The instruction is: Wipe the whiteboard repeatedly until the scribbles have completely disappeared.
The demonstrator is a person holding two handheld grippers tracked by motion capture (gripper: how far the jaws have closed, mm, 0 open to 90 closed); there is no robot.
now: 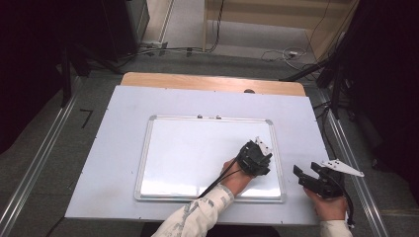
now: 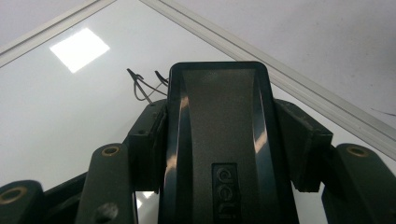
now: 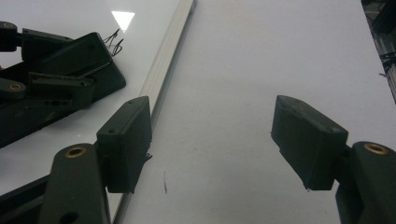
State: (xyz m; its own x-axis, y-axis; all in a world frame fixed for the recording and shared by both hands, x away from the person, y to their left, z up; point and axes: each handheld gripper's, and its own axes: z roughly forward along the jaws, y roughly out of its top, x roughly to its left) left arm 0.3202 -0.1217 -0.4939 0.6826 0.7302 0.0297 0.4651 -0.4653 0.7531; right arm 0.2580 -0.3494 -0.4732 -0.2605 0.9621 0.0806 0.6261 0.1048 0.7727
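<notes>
A whiteboard (image 1: 188, 148) with a silver frame lies flat on the white-covered table. My left gripper (image 1: 250, 156) hovers low over its right part, shut on a black board eraser (image 2: 219, 135) whose front end points at a few thin black pen strokes (image 2: 144, 86) on the board. Both black pads (image 2: 148, 140) press the eraser's sides. Off the board's right edge my right gripper (image 3: 212, 135) stands open over the white table cover, nothing between its fingers. From there the eraser (image 3: 88, 56) and the strokes (image 3: 114, 43) appear at upper left.
The whiteboard's silver frame (image 3: 170, 51) runs between the two grippers. A wooden table edge (image 1: 212, 81) shows beyond the white cover (image 1: 123, 108). Cables (image 1: 291, 54) lie on the floor behind, and metal rails (image 1: 346, 148) flank the table.
</notes>
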